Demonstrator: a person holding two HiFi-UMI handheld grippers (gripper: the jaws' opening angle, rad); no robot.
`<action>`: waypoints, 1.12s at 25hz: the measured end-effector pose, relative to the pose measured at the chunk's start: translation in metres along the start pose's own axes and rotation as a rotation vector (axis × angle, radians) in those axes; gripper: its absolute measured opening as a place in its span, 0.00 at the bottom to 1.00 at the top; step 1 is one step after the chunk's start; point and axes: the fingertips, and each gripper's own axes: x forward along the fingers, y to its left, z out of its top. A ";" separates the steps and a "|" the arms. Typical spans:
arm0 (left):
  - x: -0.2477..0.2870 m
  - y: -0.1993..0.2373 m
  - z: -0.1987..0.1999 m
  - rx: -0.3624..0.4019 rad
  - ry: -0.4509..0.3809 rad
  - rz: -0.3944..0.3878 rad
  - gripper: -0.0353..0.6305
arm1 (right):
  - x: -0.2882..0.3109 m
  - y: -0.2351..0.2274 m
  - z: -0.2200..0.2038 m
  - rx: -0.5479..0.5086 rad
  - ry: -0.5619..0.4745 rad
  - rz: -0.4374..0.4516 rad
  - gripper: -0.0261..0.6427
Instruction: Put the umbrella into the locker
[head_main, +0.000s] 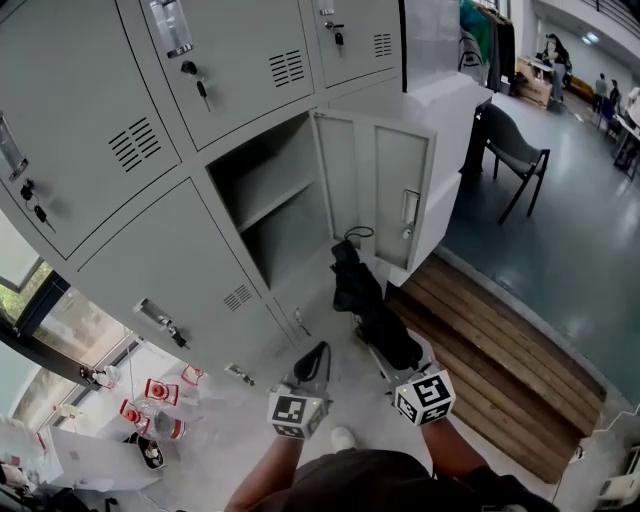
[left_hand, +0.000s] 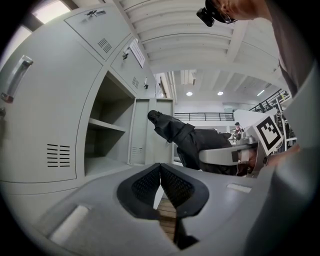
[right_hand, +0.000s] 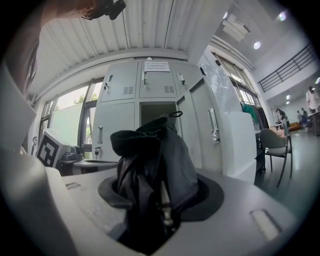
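Before grey steel lockers (head_main: 100, 130), right gripper (right_hand: 160, 197) jaws clamp a bunched black fabric umbrella (right_hand: 155, 145); left gripper (left_hand: 160, 182) jaws touch.

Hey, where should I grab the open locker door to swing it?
Probably the free vertical edge by the latch, coming in from the chair side: the locker door stands swung wide, a thin panel hinged at the opposite edge.

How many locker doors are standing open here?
1. The open door hangs at the lower locker, ahead of the umbrella; lockers beyond the frame may be hidden.
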 end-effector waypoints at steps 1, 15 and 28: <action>0.003 0.010 0.001 -0.001 -0.003 0.001 0.06 | 0.009 0.001 0.001 -0.003 0.003 -0.001 0.39; 0.017 0.098 0.007 -0.027 -0.016 0.020 0.06 | 0.084 0.014 -0.007 -0.015 0.082 0.004 0.39; 0.032 0.135 0.006 -0.018 -0.045 0.184 0.06 | 0.141 0.003 -0.026 -0.005 0.146 0.141 0.39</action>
